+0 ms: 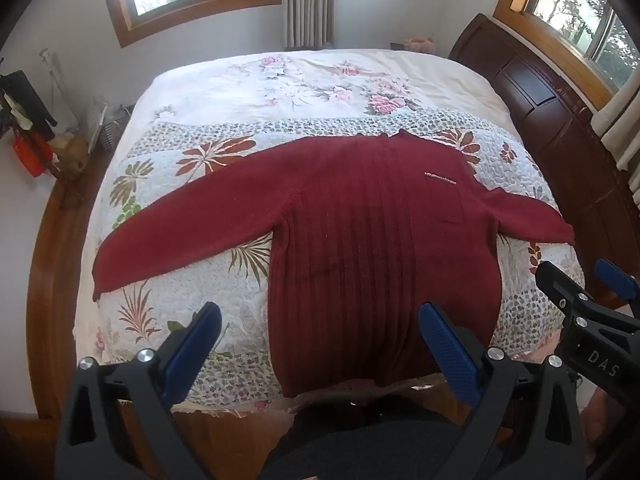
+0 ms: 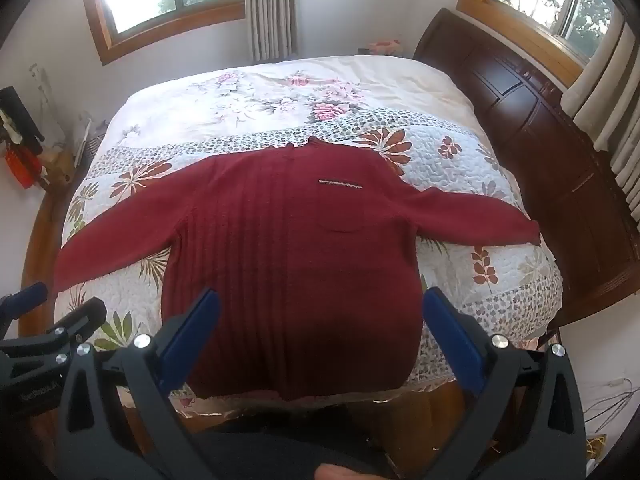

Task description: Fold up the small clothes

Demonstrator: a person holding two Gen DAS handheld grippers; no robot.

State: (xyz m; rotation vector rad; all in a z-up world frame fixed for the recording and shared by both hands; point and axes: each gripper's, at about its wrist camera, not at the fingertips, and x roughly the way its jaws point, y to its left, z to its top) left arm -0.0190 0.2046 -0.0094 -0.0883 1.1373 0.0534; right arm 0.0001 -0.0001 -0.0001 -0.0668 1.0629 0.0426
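A ribbed dark-red knit sweater (image 1: 372, 236) lay flat on the quilted floral bedspread (image 1: 192, 184), sleeves spread. Both the left gripper (image 1: 320, 340) and right gripper (image 2: 320, 332) gaped wide, empty, near its hem. Only the right view showed loose wires (image 2: 612, 404).

I'm seeing a dark red ribbed sweater (image 1: 380, 240) lying flat, sleeves spreading left and right, hem hanging over the bed's (image 1: 320, 80) near edge.
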